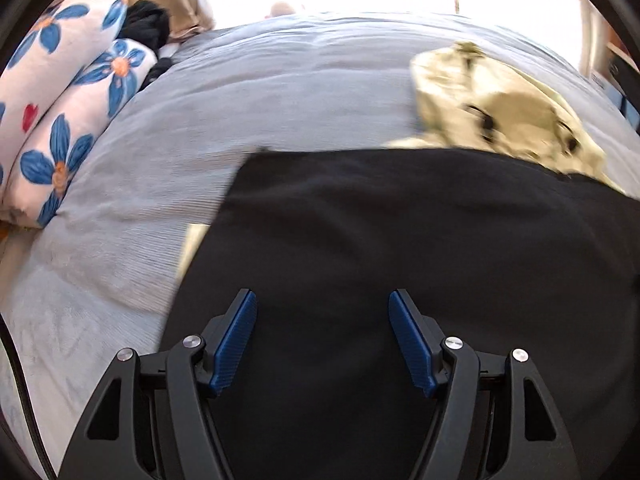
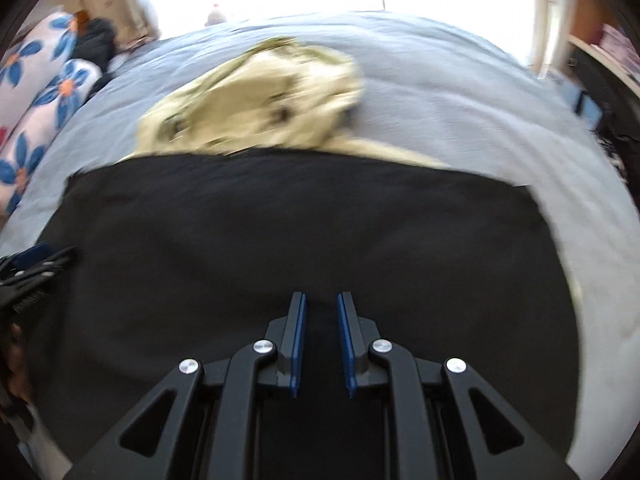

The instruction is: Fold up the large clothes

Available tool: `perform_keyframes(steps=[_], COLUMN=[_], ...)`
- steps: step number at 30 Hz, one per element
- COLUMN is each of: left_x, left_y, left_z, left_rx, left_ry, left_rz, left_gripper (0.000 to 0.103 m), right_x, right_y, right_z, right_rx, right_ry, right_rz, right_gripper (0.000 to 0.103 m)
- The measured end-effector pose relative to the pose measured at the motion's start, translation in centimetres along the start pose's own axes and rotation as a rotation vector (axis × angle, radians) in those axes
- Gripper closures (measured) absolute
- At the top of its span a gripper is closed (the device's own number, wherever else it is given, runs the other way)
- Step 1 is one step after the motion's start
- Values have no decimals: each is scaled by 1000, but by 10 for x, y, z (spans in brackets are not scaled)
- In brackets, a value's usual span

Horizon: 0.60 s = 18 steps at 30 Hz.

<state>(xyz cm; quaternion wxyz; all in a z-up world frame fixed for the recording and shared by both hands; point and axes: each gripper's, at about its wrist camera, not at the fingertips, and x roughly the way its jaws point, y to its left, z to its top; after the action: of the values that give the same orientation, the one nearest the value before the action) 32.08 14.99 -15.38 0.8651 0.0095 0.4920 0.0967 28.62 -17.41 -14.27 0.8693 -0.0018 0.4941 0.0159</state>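
A bright window backs a bed point(image 1: 280, 92) spread with a grey cover, floral pillows point(image 1: 60, 120) stacked at ten o'clock. The black garment point(image 1: 400, 232) lies flat across the near half, likely smoothed out for folding. A crumpled beige garment point(image 1: 500, 108) waits beyond it at one o'clock. The left gripper point(image 1: 323, 300) hovers released above the black cloth. The right gripper point(image 2: 321, 300) is nearly clenched; whether it pinches fabric I cannot tell.

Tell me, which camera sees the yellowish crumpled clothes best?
The right wrist view: the beige garment sits near the middle, mostly uncovered, behind the black cloth. The left wrist view pushes it toward the right edge. Both are blurred.
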Motion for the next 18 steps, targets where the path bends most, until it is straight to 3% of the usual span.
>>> perform_keyframes(steps=[5,7,10,18], left_x=[12,15,16,15], left_y=[28,34,35,31], left_z=[7,8,9,13], left_rx=[-46,-53,-46,3], left_ry=[15,23,25,42], left_rz=[36,37,36,49], left_gripper=[34,34,34,34], right_x=[4,4,3,5], right_y=[-45,-56,-56,-62], right_z=[6,4,4,6], right_rx=[72,92,95,128], right_ry=[1,3,2,22], right_rz=[-91,-88,-95,-81], right_gripper=[86,77,71,69])
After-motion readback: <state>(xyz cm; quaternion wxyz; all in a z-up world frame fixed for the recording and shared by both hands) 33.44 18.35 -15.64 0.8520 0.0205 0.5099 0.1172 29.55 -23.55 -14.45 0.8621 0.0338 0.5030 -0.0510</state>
